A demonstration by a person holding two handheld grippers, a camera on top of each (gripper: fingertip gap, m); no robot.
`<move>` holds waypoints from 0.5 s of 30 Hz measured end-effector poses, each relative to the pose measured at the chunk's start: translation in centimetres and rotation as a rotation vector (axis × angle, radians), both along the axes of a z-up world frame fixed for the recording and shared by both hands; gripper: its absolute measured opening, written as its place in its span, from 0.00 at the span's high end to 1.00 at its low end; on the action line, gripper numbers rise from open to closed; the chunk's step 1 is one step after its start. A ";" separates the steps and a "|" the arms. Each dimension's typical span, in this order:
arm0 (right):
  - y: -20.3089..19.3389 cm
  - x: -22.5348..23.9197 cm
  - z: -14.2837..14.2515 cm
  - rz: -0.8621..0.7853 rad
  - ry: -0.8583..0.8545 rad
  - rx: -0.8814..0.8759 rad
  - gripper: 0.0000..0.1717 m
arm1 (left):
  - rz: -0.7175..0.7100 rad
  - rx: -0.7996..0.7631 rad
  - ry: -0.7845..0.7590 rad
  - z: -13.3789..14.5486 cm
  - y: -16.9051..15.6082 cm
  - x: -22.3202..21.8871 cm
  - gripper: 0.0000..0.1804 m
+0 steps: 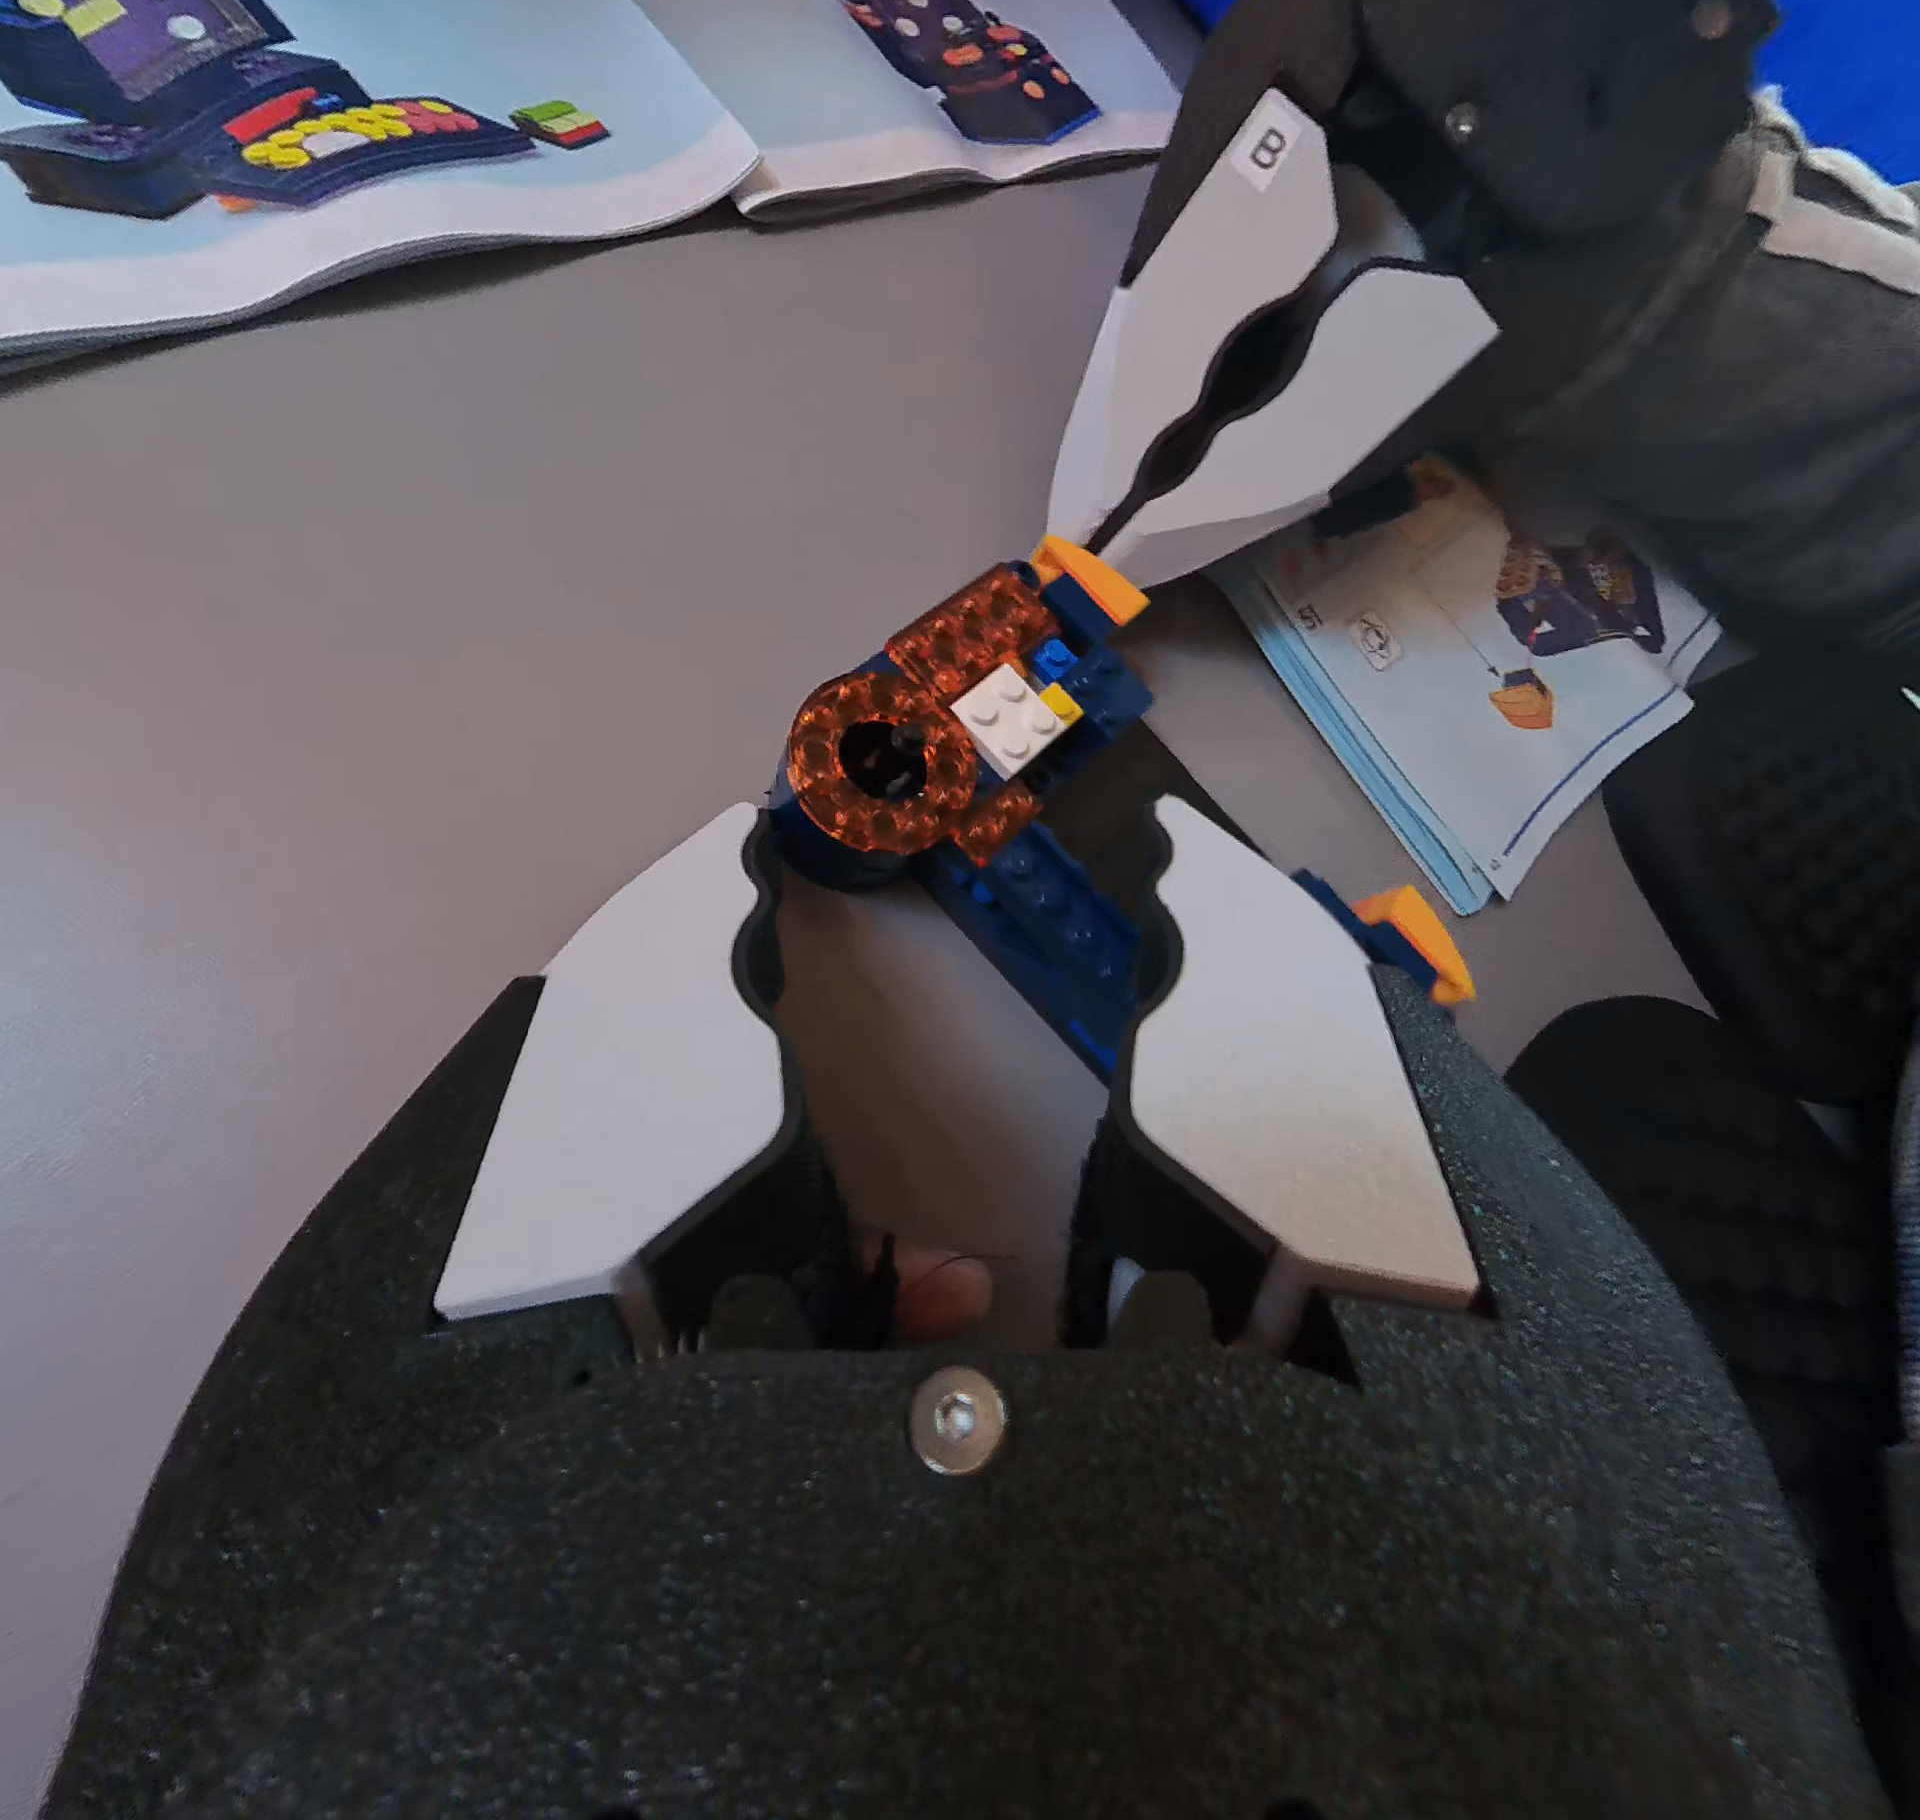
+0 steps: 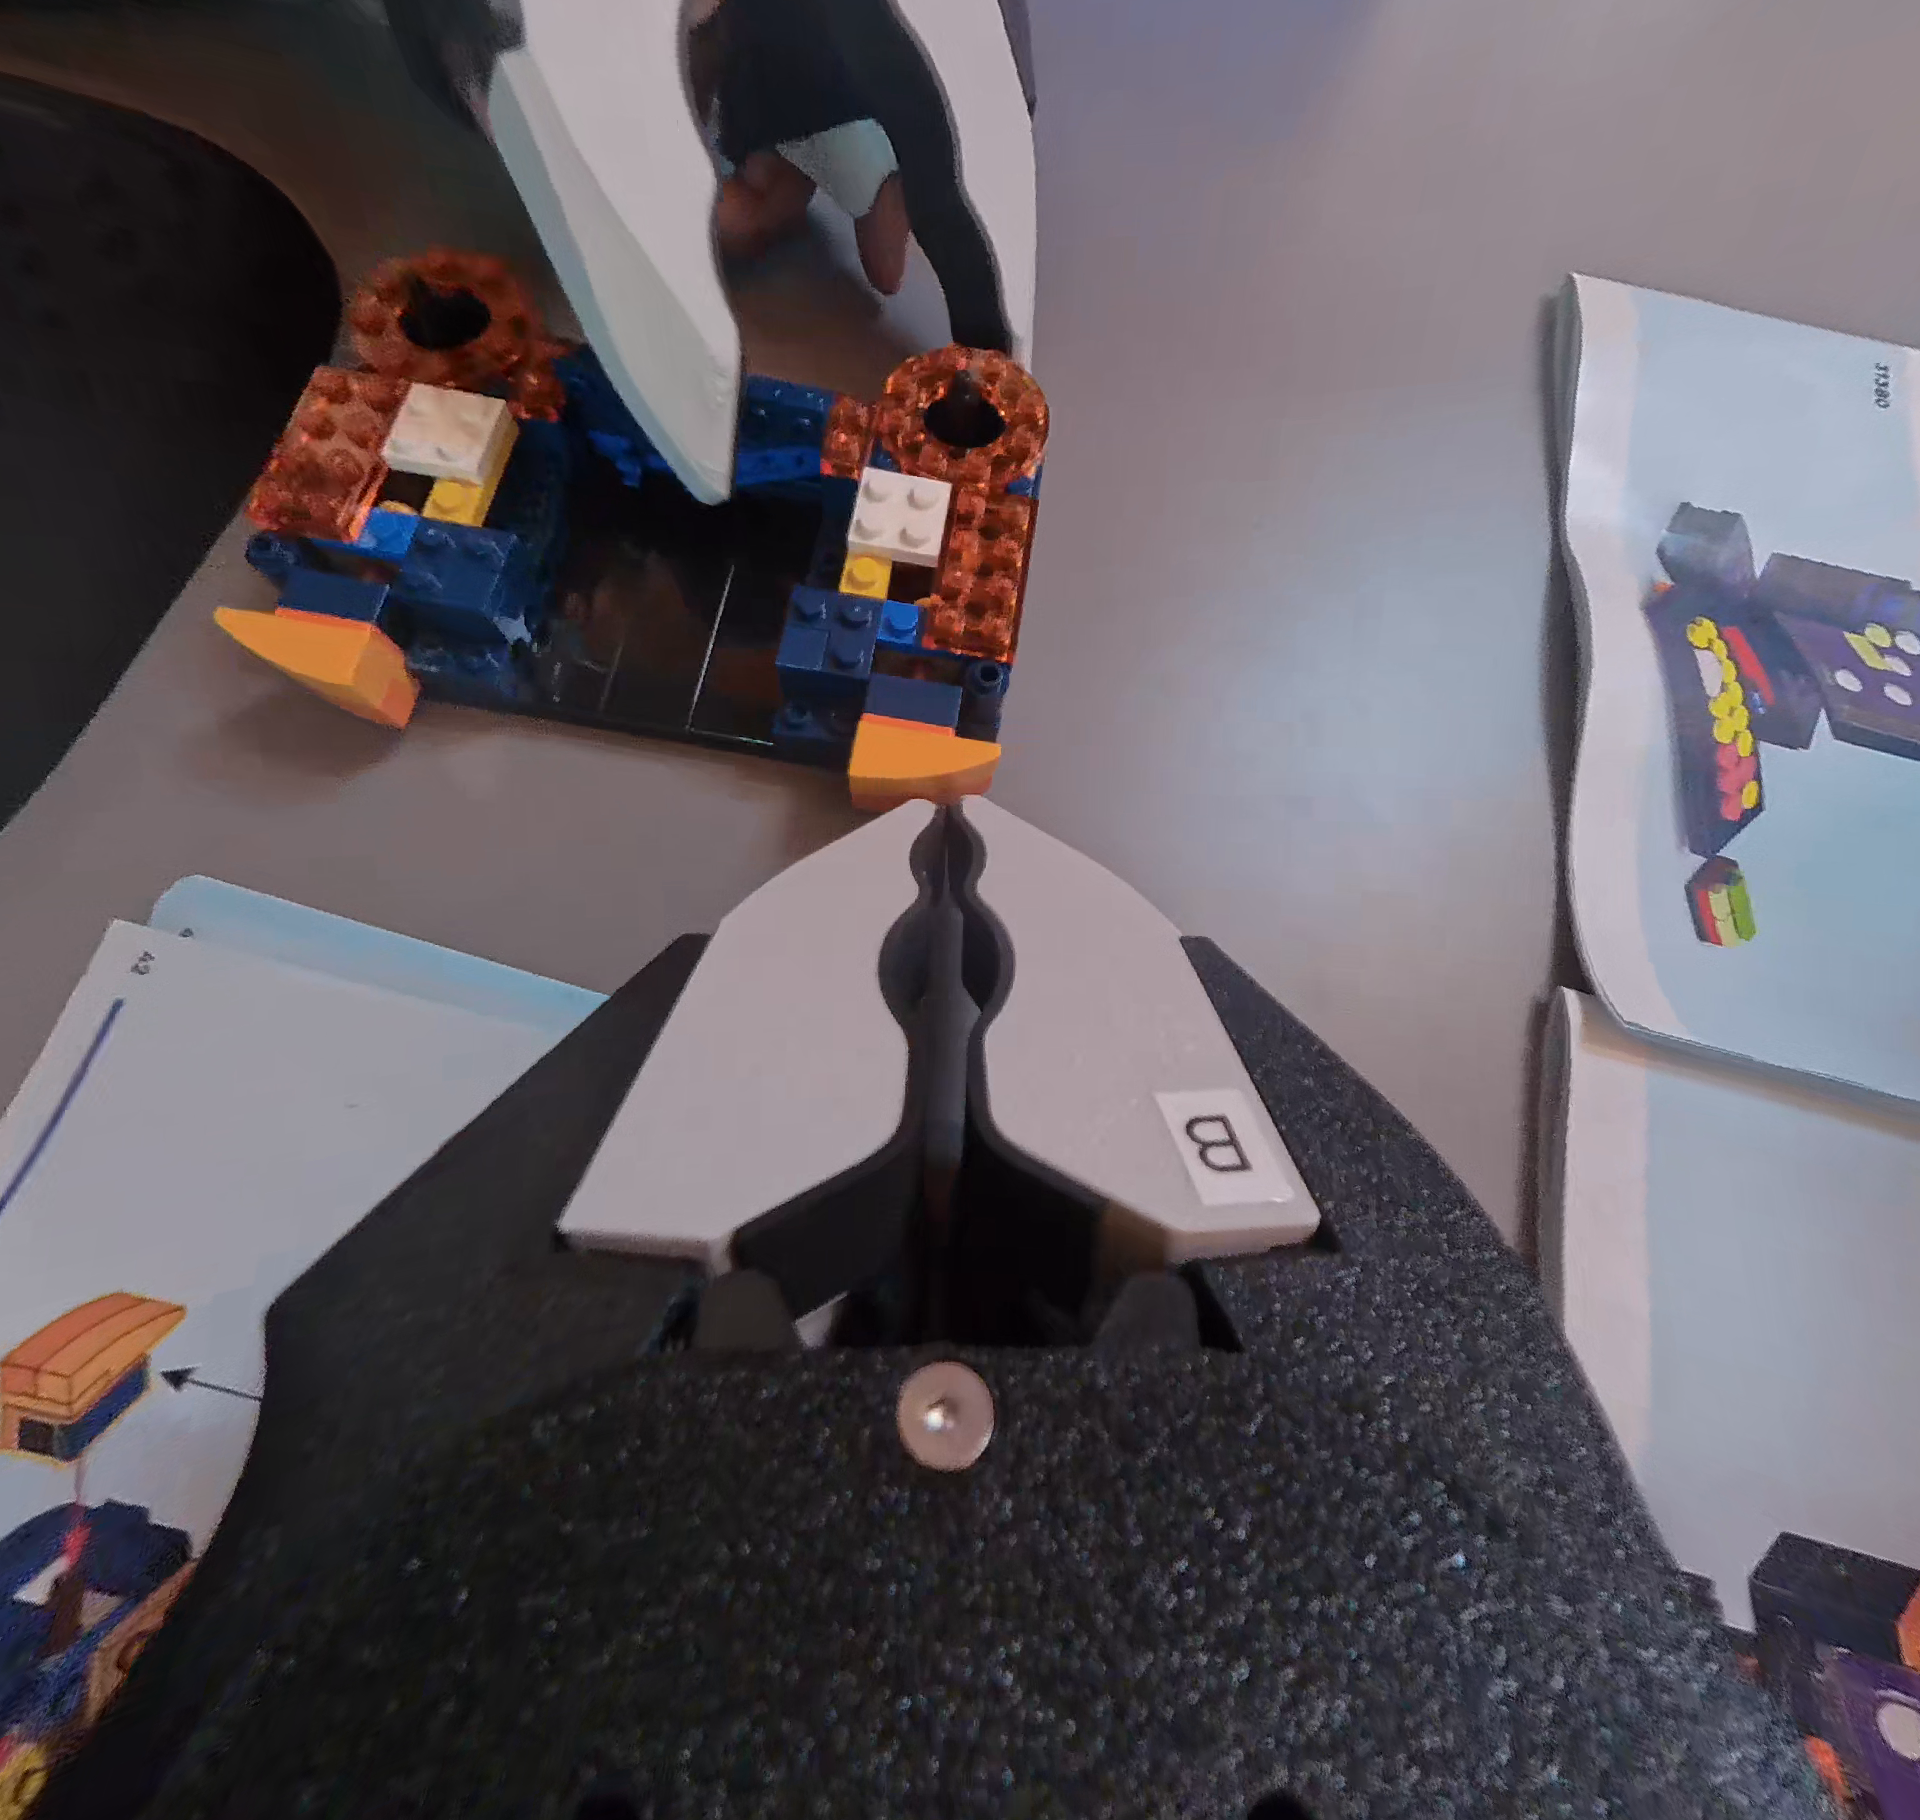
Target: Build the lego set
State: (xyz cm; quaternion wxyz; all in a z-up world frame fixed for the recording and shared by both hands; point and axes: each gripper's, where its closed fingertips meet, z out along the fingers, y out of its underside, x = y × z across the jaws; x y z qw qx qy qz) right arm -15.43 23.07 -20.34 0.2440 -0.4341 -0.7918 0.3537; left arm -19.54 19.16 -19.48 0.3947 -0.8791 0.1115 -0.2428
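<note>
A brick model (image 2: 831,617) stands on the grey table (image 2: 1299,523). It has a dark blue base, two clear orange ringed towers, white and yellow bricks, and orange curved bricks at its front corners. My left gripper (image 1: 961,820) is open. Its fingers straddle one tower of the model (image 1: 966,721) without gripping it. The same gripper shows from above in the right wrist view (image 2: 862,420). My right gripper (image 2: 945,814) is shut, with nothing between the pads. Its tips touch the orange curved brick (image 2: 920,768) at the model's near corner. The left wrist view also shows this right gripper (image 1: 1101,539).
Open instruction booklets lie around: far left (image 1: 364,160) and right (image 1: 1455,679) in the left wrist view, right (image 2: 1745,679) and lower left (image 2: 208,1147) in the right wrist view. Another small brick build (image 2: 1849,1666) sits at the lower right. A dark chair (image 2: 125,368) is by the table's edge. One gripper's finger ends stand about 7 cm off the other's.
</note>
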 end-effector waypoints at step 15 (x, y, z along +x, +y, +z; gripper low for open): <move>-1.5 1.2 0.3 -0.006 0.059 0.075 0.99 | -0.026 -0.092 0.030 0.2 -1.8 1.0 0.84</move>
